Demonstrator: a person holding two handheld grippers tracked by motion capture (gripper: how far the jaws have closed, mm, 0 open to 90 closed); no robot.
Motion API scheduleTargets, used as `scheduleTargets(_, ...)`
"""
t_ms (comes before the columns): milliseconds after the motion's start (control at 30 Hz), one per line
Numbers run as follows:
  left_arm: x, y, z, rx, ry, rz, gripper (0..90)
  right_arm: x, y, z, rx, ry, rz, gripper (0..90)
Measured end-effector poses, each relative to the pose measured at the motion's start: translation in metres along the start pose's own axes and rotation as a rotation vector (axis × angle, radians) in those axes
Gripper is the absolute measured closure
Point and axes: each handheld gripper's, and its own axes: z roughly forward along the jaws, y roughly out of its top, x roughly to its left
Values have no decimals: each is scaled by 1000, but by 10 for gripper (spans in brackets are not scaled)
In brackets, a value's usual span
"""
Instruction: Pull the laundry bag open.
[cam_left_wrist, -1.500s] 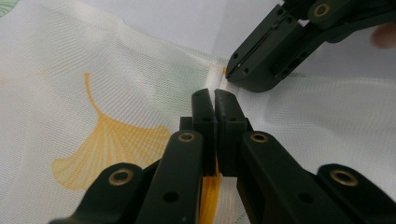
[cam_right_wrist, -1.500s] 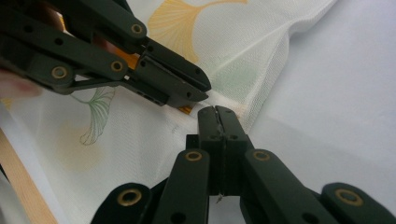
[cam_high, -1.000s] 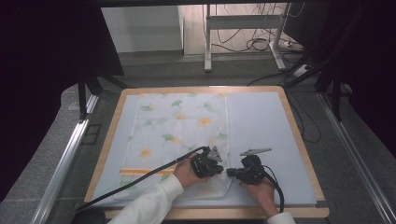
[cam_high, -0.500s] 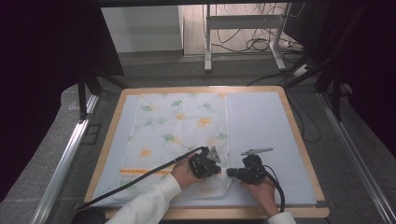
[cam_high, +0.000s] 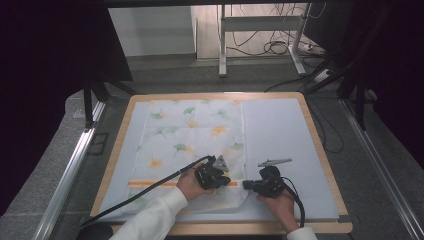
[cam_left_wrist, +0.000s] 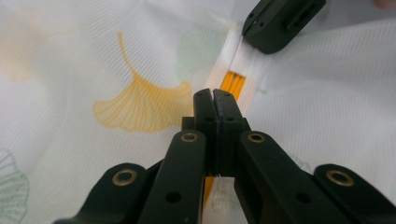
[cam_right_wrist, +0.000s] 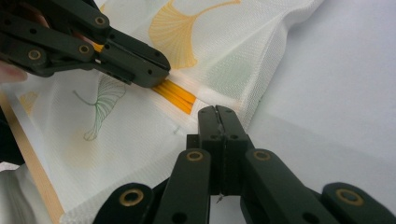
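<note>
High view: the left gripper (cam_high: 229, 178) and right gripper (cam_high: 247, 185) are seen clenched, nothing grasped, tips set near each other on the leaf-printed cloth's (cam_high: 190, 132) orange stripe (cam_high: 150, 183).

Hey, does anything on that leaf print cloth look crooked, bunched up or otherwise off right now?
Mostly flat. The leaf-print cloth has its near end folded over at the orange stripe, and its near right corner sits slightly crumpled and uneven beside the right gripper. No tears or spills visible.

Grey floor (cam_high: 165, 70) lying beyond bench's (cam_high: 320, 150) far edge; metal stand (cam_high: 260, 35) rising there, cables (cam_high: 277, 47) trailing beneath; surroundings staying dark.
</note>
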Motion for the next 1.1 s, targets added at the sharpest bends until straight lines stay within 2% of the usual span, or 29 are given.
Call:
scheduleTargets(200, -2, -2, -4, 23, 27, 31, 900, 0, 0, 0, -2, -1, -7, 900)
scheduleTargets(400, 2, -9, -7, 8, 3, -13, 900, 0, -1, 0, -3, -3, -10, 900)
scheduleTargets(600, 2, -13, -11, 13, 16, -4, 900, 0, -1, 0, -5, -3, -9, 900)
scheduleTargets(1100, 6, -25, -19, 9, 17, -26, 900, 0, -1, 0, -8, 1, -9, 899)
